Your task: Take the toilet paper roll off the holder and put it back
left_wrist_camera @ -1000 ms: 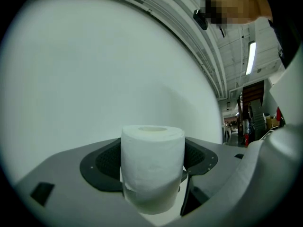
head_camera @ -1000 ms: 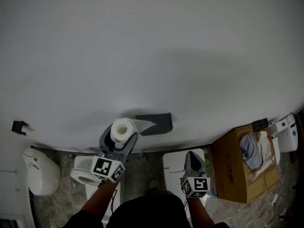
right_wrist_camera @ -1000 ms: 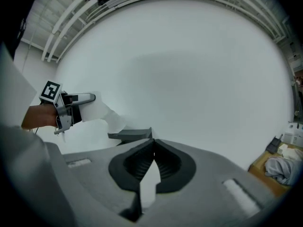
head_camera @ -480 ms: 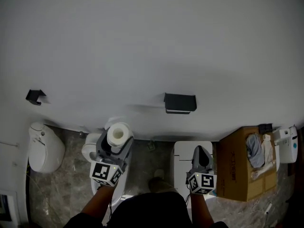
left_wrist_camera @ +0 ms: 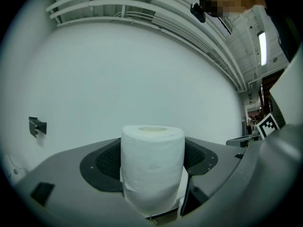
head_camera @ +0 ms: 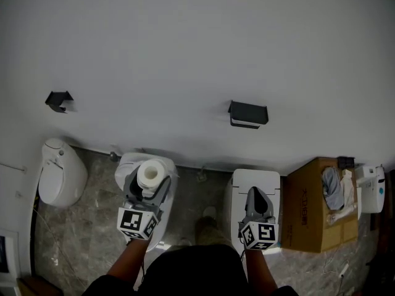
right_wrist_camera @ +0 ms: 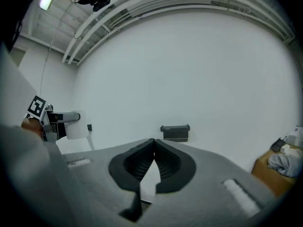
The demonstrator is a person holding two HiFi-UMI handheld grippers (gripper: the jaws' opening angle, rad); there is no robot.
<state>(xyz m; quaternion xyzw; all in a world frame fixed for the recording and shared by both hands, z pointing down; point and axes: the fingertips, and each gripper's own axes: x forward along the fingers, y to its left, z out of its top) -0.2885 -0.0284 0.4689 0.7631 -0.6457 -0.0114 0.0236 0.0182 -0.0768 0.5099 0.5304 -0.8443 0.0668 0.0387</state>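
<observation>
1. The roll (head_camera: 152, 174) is gripped upright between the jaws of the left gripper (head_camera: 148, 189), well left of the holder (head_camera: 248, 113) mounted on the far wall (head_camera: 185, 48).
2. The right gripper (head_camera: 257, 197) is held empty, jaws closed tip to tip, on the near side of the holder.

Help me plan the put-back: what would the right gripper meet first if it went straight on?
Probably the white wall, just left of the black holder; nothing shows in between, though depth is unclear.
</observation>
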